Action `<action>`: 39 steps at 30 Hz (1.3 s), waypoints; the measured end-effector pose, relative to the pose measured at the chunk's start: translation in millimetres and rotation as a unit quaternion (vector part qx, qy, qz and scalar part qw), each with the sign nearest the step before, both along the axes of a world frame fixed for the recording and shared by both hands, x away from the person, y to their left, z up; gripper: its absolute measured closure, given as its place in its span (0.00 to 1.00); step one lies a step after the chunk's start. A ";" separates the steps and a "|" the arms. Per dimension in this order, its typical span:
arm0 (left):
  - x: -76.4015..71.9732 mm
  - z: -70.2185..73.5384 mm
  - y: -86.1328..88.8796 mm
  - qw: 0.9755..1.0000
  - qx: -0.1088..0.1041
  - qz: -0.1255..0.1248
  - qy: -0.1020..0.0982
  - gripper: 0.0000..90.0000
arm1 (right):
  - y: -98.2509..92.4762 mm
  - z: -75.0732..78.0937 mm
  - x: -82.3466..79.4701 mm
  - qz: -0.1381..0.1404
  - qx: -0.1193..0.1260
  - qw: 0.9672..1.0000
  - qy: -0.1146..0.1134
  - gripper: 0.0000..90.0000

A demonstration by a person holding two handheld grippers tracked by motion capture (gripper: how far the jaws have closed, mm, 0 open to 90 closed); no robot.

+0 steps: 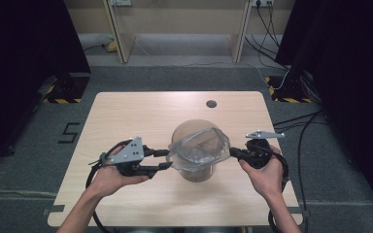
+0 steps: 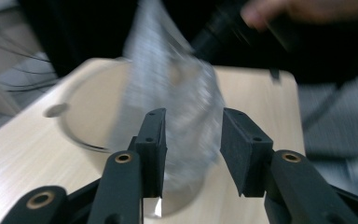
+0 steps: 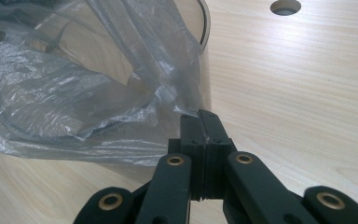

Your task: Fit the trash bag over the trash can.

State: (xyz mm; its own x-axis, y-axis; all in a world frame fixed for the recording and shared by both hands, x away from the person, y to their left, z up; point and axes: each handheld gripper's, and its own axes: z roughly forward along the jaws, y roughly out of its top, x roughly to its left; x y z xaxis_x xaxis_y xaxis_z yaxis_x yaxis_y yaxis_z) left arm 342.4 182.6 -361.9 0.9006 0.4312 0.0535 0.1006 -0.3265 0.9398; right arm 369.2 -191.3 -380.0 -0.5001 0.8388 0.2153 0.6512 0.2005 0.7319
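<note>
Two grippers meet at a clear plastic bag (image 1: 197, 148) draped over the mouth of a see-through bin (image 1: 194, 170) standing mid-table (image 1: 126, 111). The right gripper (image 3: 200, 116) has its jaws pressed together on the bag's edge, pinching the film. The left gripper (image 2: 193, 135) has its jaws apart (the view from it is blurred), with bag film between them but not gripped.

The high view looks forward and down from above the near edge of the pale wooden counter (image 1: 126, 116), taking in its whole top. Each gripper view sits close, looking along its black jaws. All three share the crinkled clear plastic bag (image 1: 199, 145) over the transparent round container (image 3: 204, 56).
</note>
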 end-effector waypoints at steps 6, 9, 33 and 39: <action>5.7 -10.3 -12.9 0.999 0.009 0.032 0.020 0.61 | 0.6 0.7 1.1 -0.005 0.002 1.000 -0.002 1.00; 11.6 -11.9 -18.8 0.998 0.018 0.054 0.031 0.72 | 1.6 0.3 1.4 -0.005 0.000 1.000 -0.002 1.00; 54.0 -24.2 -19.4 0.989 0.065 0.127 0.027 0.99 | 1.7 12.1 -11.0 0.004 -0.026 0.999 -0.044 0.70; 55.9 -23.6 -20.4 0.989 0.069 0.131 0.024 0.99 | 4.5 24.9 -16.6 0.019 -0.020 0.997 -0.072 0.66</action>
